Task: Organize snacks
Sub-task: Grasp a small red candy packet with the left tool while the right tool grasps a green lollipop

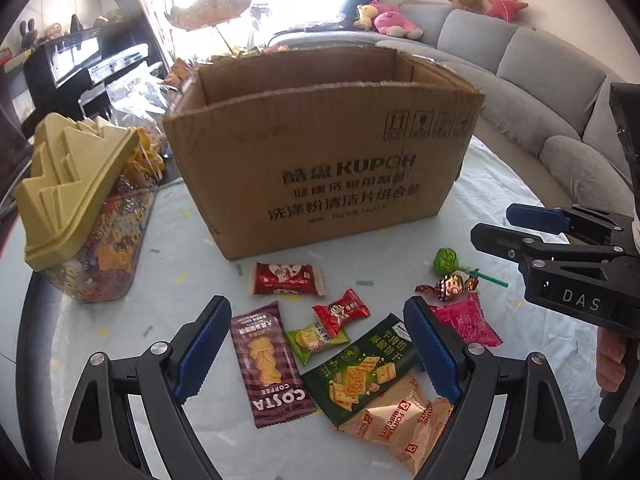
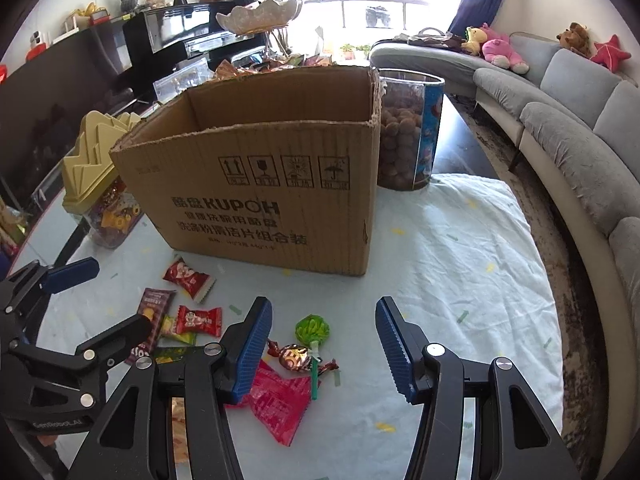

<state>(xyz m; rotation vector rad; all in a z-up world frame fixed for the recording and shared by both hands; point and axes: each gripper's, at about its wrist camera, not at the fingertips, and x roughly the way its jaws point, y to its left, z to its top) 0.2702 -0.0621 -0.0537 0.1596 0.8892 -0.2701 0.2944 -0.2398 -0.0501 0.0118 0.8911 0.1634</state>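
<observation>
Black tongs fill the foreground of both wrist views, their blue ribbed pads spread apart with nothing gripped: the left gripper (image 1: pixel 316 350) stands wide over the Costa pack (image 1: pixel 272 368) and green cracker pack (image 1: pixel 360 368), and the right gripper (image 2: pixel 324 348) is open above bare cloth (image 2: pixel 460 280), its left pad covering part of the pink pack (image 2: pixel 280 400). Behind them, the corrugated cardboard box (image 1: pixel 320 160) stands upright on the table with its top open (its inside is hidden from both cameras, so what it holds cannot be told). Left of it, a clear jar (image 1: pixel 104 248) with a stepped, yellowish lid leans at the table's edge; a cylindrical tub (image 2: pixel 408 132) of round brown sweets is half hidden behind the box's right corner. Snacks lie loose in front of the box: a crinkled Fortune Biscuits bag (image 1: pixel 396 420) partly cut off by the left gripper's pad, a dark red wrapper (image 1: pixel 286 279), a small red packet (image 1: pixel 341 312), a yellow-green sweet (image 1: pixel 316 338), a foil-wrapped candy (image 1: pixel 448 286) and a green lollipop (image 1: pixel 446 261), whose print is too small to read.
</observation>
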